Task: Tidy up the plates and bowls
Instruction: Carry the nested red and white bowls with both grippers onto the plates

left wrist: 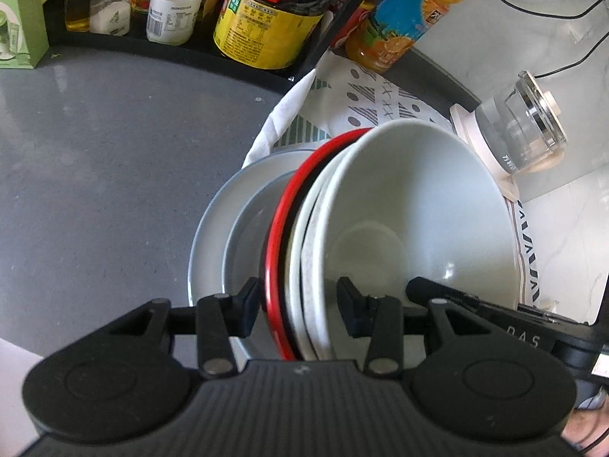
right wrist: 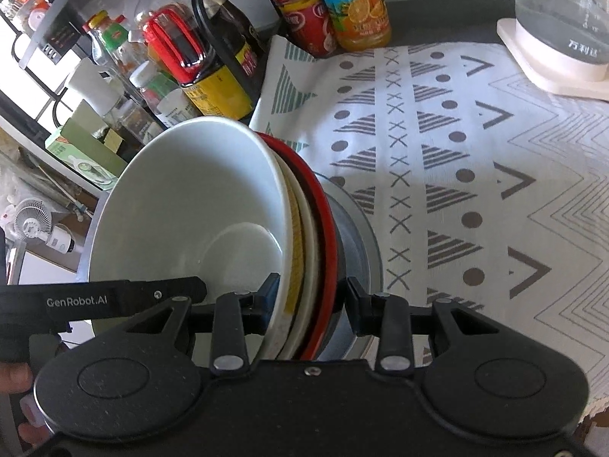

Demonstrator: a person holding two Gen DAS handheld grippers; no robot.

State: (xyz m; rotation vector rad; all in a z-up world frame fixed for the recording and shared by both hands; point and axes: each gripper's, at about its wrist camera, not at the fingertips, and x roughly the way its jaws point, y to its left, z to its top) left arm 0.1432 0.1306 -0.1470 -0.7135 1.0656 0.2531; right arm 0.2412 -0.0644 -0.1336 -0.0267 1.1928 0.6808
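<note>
A nested stack of bowls fills both wrist views: a large white bowl (left wrist: pixel 418 198) (right wrist: pixel 182 198) on top, a second white bowl with a yellow pattern (right wrist: pixel 295 228) under it, then a red-rimmed bowl (left wrist: pixel 281 221) (right wrist: pixel 323 205). My left gripper (left wrist: pixel 298 301) is shut on the near rims of these bowls. My right gripper (right wrist: pixel 312 291) is shut on the stack's rims from the opposite side. A grey plate (left wrist: pixel 213 236) (right wrist: pixel 361 228) lies beneath the stack, outside both pairs of jaws. I cannot tell whether the bowls rest on it.
A patterned white cloth (right wrist: pixel 456 152) (left wrist: pixel 380 95) covers the counter on the right, with a glass kettle (left wrist: pixel 525 125) (right wrist: pixel 563 11) on a pale base. Sauce bottles (left wrist: pixel 266 26) and an orange juice bottle (left wrist: pixel 399 26) crowd a black rack behind. Grey countertop (left wrist: pixel 95 171) lies left.
</note>
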